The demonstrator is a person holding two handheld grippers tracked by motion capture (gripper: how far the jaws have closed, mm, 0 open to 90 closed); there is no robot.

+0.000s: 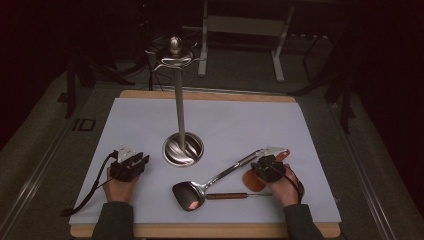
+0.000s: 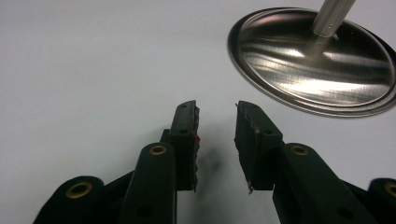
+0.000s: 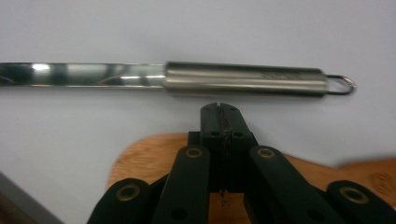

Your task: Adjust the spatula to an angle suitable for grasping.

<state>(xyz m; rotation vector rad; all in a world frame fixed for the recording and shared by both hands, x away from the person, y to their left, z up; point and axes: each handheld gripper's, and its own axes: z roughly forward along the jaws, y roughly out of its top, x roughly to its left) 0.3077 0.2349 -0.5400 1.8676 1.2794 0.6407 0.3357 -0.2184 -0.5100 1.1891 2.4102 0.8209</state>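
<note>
My right claw (image 3: 219, 108) has its jaws pressed together with nothing between them, the ribbed black pads meeting in a thin seam. Just beyond their tips lies the steel spatula (image 3: 187, 78), crosswise to me: a brushed, tube-like handle, matte grey, with a small wire hanging loop at its right end and a flatter, mirror-bright shank running off to the left. There is faint engraving on the handle, too blurred for me to read. In the high view the spatula (image 1: 200, 186) stretches from my right claw (image 1: 268, 167) down to a broad, glossy blade nearer my body. Under that claw sits a wooden spatula (image 3: 154, 156), warm orange-brown with a visible grain and a rounded edge; a second slim utensil with a reddish-brown wooden handle (image 1: 227, 196) lies just beside the steel blade.

My left claw (image 2: 215, 140) stands with its jaws apart, empty, over the white mat (image 2: 93, 70), which is smooth and plain. Ahead and to its right is the utensil stand (image 2: 313, 60): a round, polished steel base with swirled reflections and a straight brushed pole rising from it. From above, the stand (image 1: 180, 100) ends in curved wire hooks and a rounded knob. The mat covers a pale wooden tabletop (image 1: 210, 230).
</note>
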